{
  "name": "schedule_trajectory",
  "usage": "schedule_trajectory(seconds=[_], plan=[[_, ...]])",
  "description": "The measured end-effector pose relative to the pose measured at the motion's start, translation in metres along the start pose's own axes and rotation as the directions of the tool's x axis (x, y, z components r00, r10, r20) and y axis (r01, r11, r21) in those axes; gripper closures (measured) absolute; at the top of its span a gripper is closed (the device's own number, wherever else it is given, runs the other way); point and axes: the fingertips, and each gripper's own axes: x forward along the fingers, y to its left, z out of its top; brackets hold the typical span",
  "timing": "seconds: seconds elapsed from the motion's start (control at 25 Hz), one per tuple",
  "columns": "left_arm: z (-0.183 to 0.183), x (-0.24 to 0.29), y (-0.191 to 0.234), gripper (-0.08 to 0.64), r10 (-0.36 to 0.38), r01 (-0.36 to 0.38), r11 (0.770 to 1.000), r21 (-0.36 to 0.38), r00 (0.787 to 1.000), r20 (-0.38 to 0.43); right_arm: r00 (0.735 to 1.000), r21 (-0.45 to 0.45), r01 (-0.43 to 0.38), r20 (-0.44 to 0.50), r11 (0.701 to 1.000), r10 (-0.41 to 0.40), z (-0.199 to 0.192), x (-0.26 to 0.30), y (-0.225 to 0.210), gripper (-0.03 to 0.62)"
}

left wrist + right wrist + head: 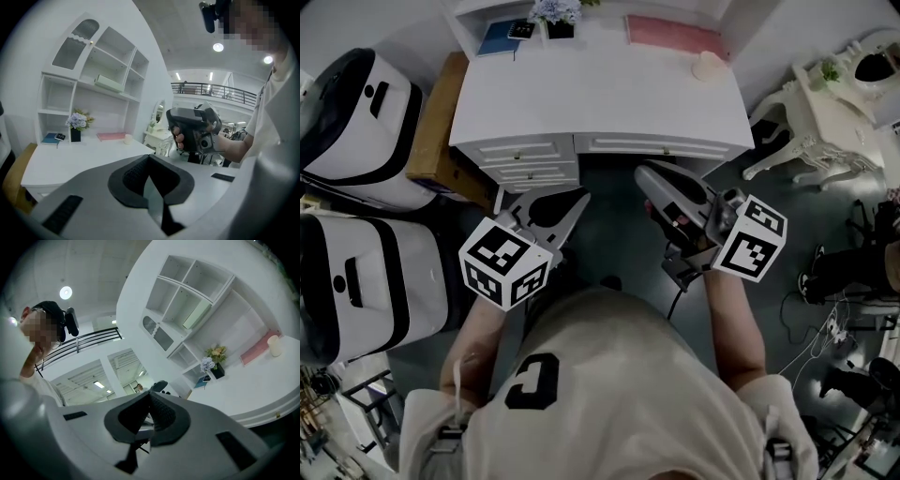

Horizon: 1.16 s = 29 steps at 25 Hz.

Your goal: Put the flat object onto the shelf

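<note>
The flat object, a pink book (675, 35), lies on the white desk (600, 94) at the back right, next to a cream candle (709, 66). It also shows in the left gripper view as the pink book (111, 136) and in the right gripper view as the pink book (257, 351). A white shelf unit (101, 70) rises behind the desk, with a pale green flat thing (110, 83) on one board. My left gripper (581, 199) and right gripper (642, 172) hover in front of the desk's drawers, both shut and empty. The left gripper view shows the right gripper (194, 131) in a hand.
A blue book (499, 39), a phone (521, 29) and a flower pot (558, 14) stand at the desk's back left. Two white and black cases (356, 131) and a wooden board (431, 122) crowd the left. A white ornate side table (825, 112) stands right; cables (825, 328) lie on the floor.
</note>
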Motion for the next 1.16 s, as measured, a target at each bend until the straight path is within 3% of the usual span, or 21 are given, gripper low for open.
schedule_trajectory(seconds=[0.44,1.16], plan=[[-0.022,-0.017,-0.01,0.546,0.114,-0.116,0.993,-0.038,0.992,-0.051,0.997,0.071,-0.069,-0.021,0.995,0.071,-0.025,-0.001,-0.001,0.569],[-0.002,-0.038,0.065,0.546,0.011,-0.01,0.999,-0.043,0.999,0.031,0.998,0.084,0.06,0.022,0.995,-0.062,-0.018,0.073,-0.008,0.569]])
